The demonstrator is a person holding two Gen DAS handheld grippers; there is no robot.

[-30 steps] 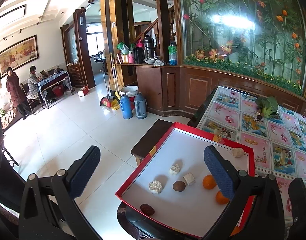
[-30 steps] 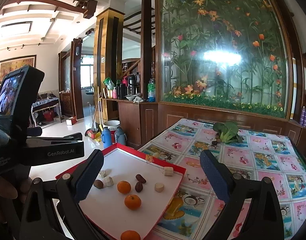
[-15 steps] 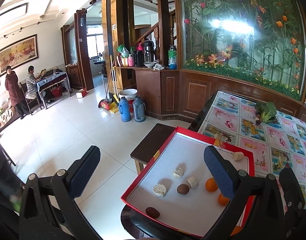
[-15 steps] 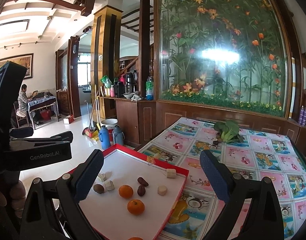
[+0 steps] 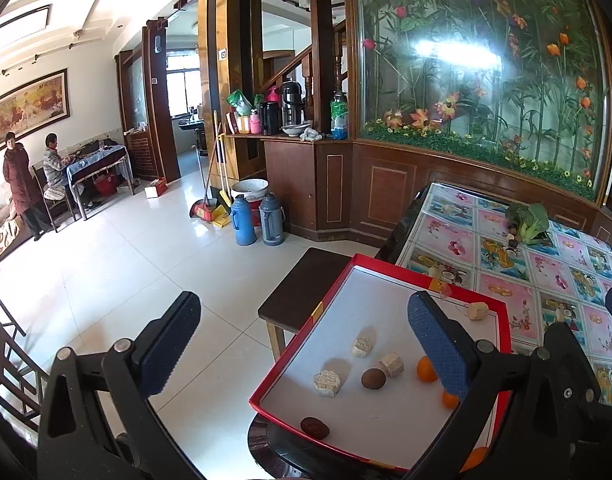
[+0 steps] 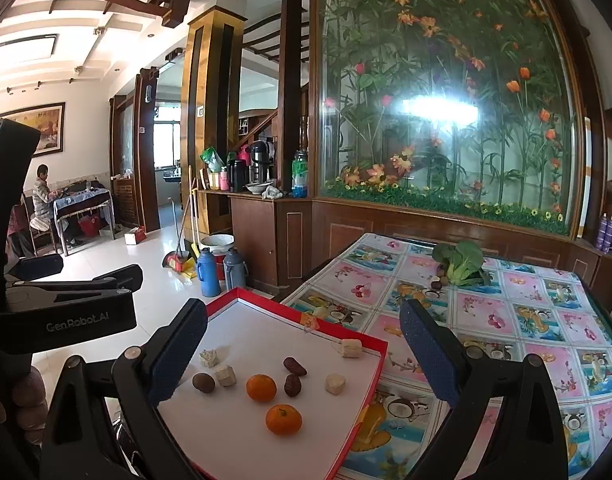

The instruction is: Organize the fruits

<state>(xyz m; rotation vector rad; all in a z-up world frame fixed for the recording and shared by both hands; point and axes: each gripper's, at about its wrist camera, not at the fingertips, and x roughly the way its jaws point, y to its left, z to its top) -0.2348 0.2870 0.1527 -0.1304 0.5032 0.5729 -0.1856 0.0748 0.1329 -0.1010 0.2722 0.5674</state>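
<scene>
2 grippers, left [image 5: 302,344] and right [image 6: 304,354], hover spread wide and empty above a red-rimmed tray [image 6: 369,338] overhanging the table [image 6: 517,312] edge, holding 2 oranges [image 6: 261,387], brown fruits and pale cubes.

Counts, right wrist view: 1 red-rimmed tray [image 6: 379,346]; in it 2 oranges [image 6: 261,387] visible, a third shows only in the left view; 2 dark dates [image 6: 294,366], 1 round brown fruit [image 6: 203,382], 4 pale chunks [image 6: 334,383]. On table [image 6: 545,320]: 1 leafy green [image 6: 459,262]. On floor: 2 thermos jugs [image 6: 209,273].
</scene>
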